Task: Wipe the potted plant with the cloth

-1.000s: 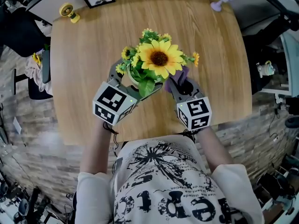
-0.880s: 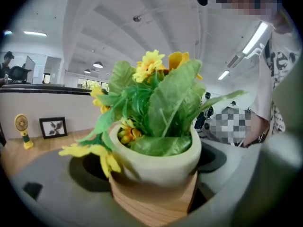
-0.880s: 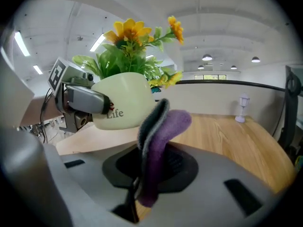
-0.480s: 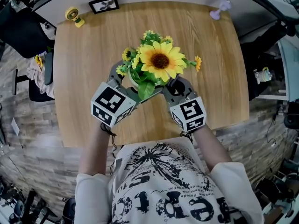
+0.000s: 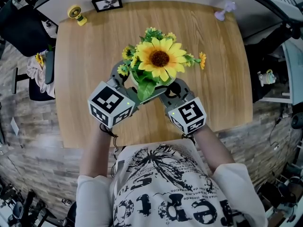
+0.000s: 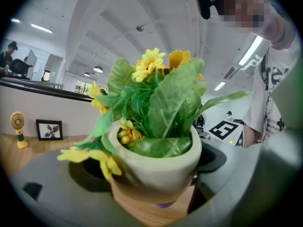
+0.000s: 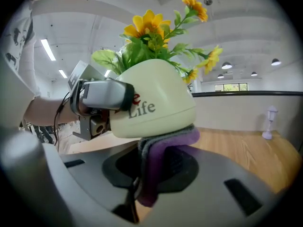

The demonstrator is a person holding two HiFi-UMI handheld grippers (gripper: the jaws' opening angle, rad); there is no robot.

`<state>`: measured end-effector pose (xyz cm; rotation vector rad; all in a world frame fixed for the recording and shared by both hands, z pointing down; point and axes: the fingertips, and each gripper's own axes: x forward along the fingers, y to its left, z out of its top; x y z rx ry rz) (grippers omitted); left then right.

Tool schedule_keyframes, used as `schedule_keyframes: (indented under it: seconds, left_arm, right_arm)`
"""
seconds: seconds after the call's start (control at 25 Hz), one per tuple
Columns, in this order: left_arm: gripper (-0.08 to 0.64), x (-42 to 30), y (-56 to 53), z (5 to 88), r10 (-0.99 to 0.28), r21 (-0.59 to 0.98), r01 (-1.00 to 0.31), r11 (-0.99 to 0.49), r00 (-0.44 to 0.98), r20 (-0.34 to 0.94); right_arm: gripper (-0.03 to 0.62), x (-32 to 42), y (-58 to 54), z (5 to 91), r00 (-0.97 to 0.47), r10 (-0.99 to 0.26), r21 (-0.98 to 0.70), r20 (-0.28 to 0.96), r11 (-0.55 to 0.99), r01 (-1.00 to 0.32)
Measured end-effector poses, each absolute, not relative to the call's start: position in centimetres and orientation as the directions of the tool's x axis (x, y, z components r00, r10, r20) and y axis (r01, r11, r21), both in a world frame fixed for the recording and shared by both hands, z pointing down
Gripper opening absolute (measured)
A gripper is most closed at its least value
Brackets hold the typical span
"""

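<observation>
The potted plant is a cream pot (image 7: 156,103) with a big sunflower (image 5: 159,58) and green leaves (image 6: 168,103). It is tilted and held above the wooden table (image 5: 85,56). My left gripper (image 5: 124,79) is shut on the pot (image 6: 156,167), one jaw on each side, and one of its fingers (image 7: 104,96) lies on the pot's wall. My right gripper (image 5: 171,86) is shut on a folded purple cloth (image 7: 158,160), which presses against the underside of the pot. In the head view the leaves hide the pot and the cloth.
At the table's far edge stand a framed picture (image 5: 106,3), a small yellow fan (image 5: 77,14) and a small purple lamp (image 5: 223,11). A person's torso is at the near edge. Chairs and clutter surround the table.
The right gripper has moved left and in under the plant, so the purple cloth no longer shows in the head view. The plant has risen a little in the left gripper.
</observation>
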<state>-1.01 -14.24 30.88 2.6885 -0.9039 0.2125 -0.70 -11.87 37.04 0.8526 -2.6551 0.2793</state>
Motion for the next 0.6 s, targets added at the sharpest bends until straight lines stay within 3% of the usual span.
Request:
schedule_keyframes:
  seconds: [0.6]
  left_arm:
    - [0.523, -1.9, -14.1, 31.5, -0.58, 0.248, -0.619, -0.745, 0.785, 0.216]
  right_arm:
    - [0.069, -2.7, -9.2, 37.9, -0.809, -0.438, -0.14, 0.392, 0.841, -0.523]
